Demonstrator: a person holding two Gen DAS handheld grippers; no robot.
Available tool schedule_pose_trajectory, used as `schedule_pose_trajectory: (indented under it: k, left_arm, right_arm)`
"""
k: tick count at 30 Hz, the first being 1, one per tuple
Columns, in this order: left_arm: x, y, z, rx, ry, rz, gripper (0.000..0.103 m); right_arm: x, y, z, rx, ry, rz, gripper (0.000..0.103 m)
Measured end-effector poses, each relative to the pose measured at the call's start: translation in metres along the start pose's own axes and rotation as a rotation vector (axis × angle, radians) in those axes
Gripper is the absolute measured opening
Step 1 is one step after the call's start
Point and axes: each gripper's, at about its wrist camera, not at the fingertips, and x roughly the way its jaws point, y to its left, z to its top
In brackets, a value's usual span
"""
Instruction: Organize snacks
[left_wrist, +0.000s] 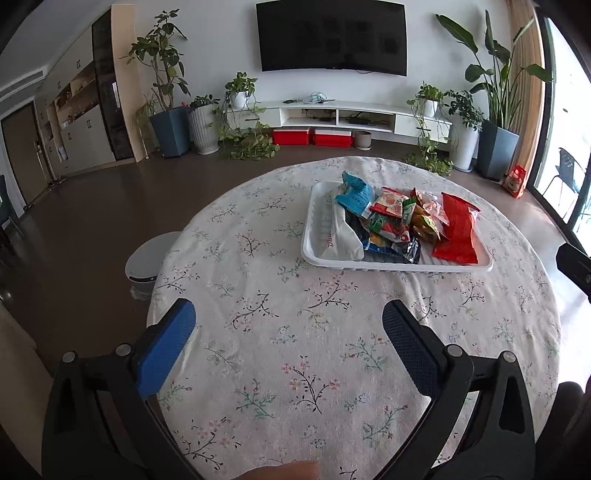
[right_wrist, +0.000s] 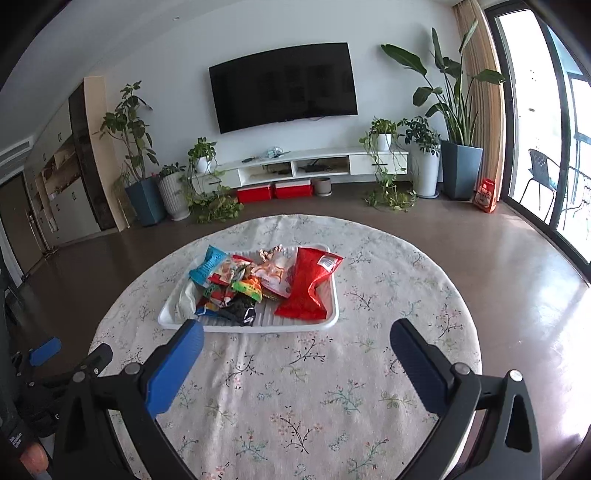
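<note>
Looks basically done: every snack packet, including the big red bag, sits piled in the white tray. Nothing's loose on the floral tablecloth around the tray. Left gripper and right gripper both hang wide, empty, near the tray.

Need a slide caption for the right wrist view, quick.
Open right gripper hovers over the floral tablecloth, facing a white tray piled with snack packets.

A tray sits mid-frame on the desk, snack packets piled inside (largest packet at the right); both tools hang lower frame, well apart from it.
</note>
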Motion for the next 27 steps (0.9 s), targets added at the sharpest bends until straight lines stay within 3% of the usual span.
schedule_pose_trajectory:
  k: [11, 27]
  left_arm:
    - [0.008, 0.003, -0.001, -0.024, 0.061, -0.051, 0.103]
    - [0.012, 0.001, -0.002, -0.019, 0.07, -0.079, 0.103]
  right_arm:
    - [0.016, -0.001, -0.015, 0.003, 0.138, -0.057, 0.103]
    - [0.016, 0.006, -0.023, -0.014, 0.171, -0.06, 0.103]
